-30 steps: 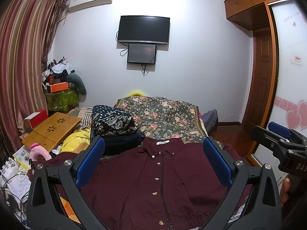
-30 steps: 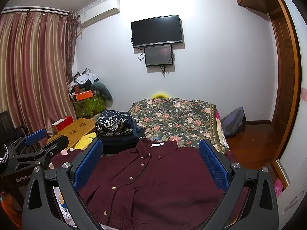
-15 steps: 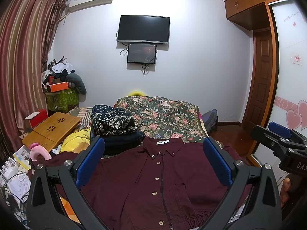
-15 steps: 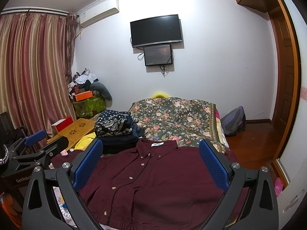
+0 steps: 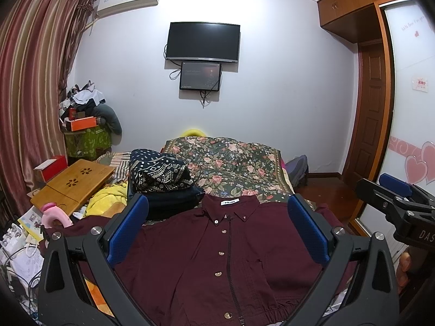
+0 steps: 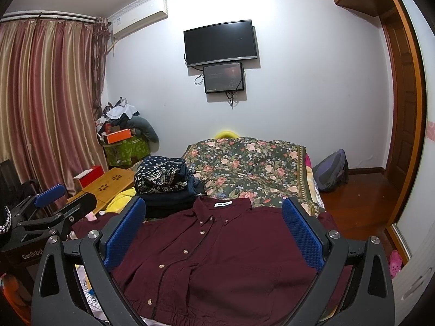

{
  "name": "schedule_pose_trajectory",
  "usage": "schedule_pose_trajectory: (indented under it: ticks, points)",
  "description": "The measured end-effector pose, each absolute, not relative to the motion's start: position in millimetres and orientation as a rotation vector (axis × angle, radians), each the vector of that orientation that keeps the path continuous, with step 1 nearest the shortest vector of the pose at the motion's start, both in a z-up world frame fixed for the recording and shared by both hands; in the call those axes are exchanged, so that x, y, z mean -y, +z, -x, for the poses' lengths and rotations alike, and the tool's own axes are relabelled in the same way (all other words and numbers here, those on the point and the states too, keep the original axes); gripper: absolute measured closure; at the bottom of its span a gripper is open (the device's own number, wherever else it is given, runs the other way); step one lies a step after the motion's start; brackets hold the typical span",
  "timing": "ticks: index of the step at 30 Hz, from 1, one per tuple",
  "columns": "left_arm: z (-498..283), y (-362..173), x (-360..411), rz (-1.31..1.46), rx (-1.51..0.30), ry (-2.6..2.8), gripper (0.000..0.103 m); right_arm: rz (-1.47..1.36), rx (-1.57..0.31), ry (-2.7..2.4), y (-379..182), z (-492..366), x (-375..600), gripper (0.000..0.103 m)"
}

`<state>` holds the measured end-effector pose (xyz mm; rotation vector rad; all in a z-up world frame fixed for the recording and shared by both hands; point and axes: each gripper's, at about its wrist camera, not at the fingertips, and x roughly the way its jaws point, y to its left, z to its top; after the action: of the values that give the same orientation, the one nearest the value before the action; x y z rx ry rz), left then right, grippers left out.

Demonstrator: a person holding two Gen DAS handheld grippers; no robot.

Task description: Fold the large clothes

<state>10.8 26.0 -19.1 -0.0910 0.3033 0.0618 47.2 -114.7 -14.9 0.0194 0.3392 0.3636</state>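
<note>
Shirt (image 5: 225, 258) lay flat ahead of you, collar far, hem near; your left gripper (image 5: 217, 233) and right gripper (image 6: 212, 233) hovered spread wide, empty.

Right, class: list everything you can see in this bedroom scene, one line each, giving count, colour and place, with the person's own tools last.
Button-front shirt: one, maroon, spread flat on the near end of the bed.
Floral quilt: one, dark green with pink roses, beyond the shirt collar.
Pile of folded clothes: one, navy with white pattern on top, left of the collar.
Wooden lap table: one, tan, left of the pile.
Wall television: one, black, on the far wall.
Backpack: one, grey, floor right of the bed.
Left gripper: one, black with blue pads, open above the shirt.
Right gripper: one, same colours, open above the shirt.
</note>
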Motion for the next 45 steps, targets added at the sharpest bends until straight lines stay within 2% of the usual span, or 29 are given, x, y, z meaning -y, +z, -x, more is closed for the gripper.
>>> schedule_pose_trajectory:
  ticks: [23, 36, 45]
  points:
    - [-26.3, -25.8, -44.5, 0.097, -0.324, 0.103, 0.000, -0.007, -0.408, 0.338, -27.2, -69.3, 109.3, 0.003]
    - [-65.6, -73.1, -184.9, 0.193, -0.428, 0.459, 0.000, 0.032, -0.570, 0.280, -62.2, -121.8, 99.9, 0.003]
    - [-87.0, -154.5, -308.4, 0.343, -0.661, 0.626, 0.000, 0.038, -0.708, 0.259, -88.6, -158.8, 87.4, 0.003]
